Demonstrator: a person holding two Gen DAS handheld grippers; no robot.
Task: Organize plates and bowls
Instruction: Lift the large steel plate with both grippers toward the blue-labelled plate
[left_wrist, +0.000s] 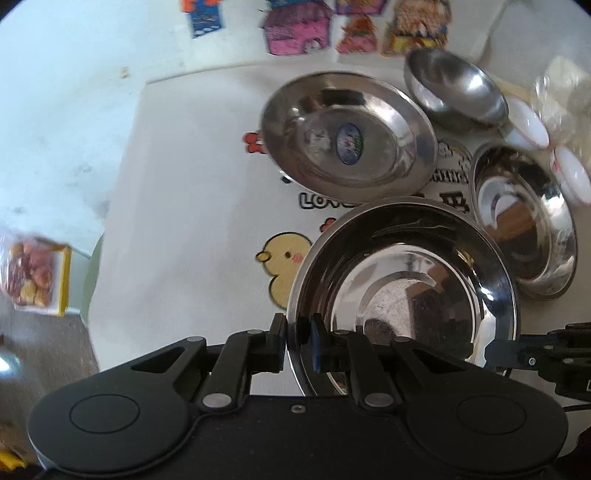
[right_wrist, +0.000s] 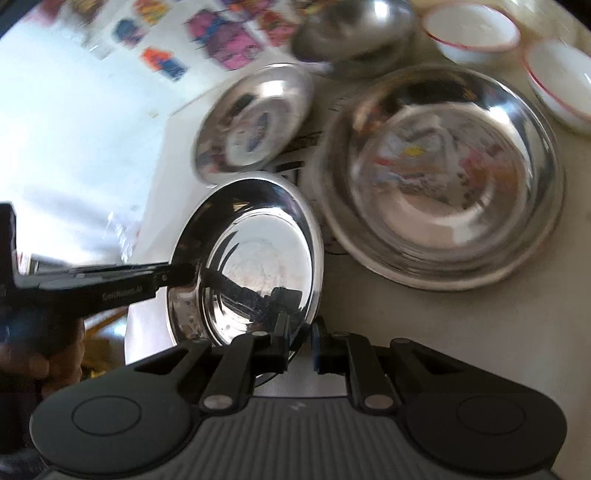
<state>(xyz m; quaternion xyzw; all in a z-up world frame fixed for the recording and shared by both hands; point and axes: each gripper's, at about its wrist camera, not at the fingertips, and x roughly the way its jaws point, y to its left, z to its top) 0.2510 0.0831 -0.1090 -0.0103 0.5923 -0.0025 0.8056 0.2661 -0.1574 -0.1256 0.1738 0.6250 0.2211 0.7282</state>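
A steel plate (left_wrist: 406, 280) is held between both grippers above the table. My left gripper (left_wrist: 295, 332) is shut on its near rim. My right gripper (right_wrist: 300, 336) is shut on the same plate (right_wrist: 255, 266) at its right rim, and it shows at the right edge of the left wrist view (left_wrist: 517, 354). The left gripper shows in the right wrist view (right_wrist: 177, 275), clamped on the plate's left rim. Another steel plate with a sticker (left_wrist: 347, 136) lies farther back. A larger steel plate (right_wrist: 443, 177) lies to the right. A steel bowl (left_wrist: 454, 88) stands behind.
Two white bowls with red rims (right_wrist: 472, 29) (right_wrist: 561, 81) stand at the far right. The table has a white cloth with a yellow duck print (left_wrist: 284, 269). Its left edge (left_wrist: 122, 177) drops to a pale floor. Coloured stickers (left_wrist: 295, 29) are on the wall behind.
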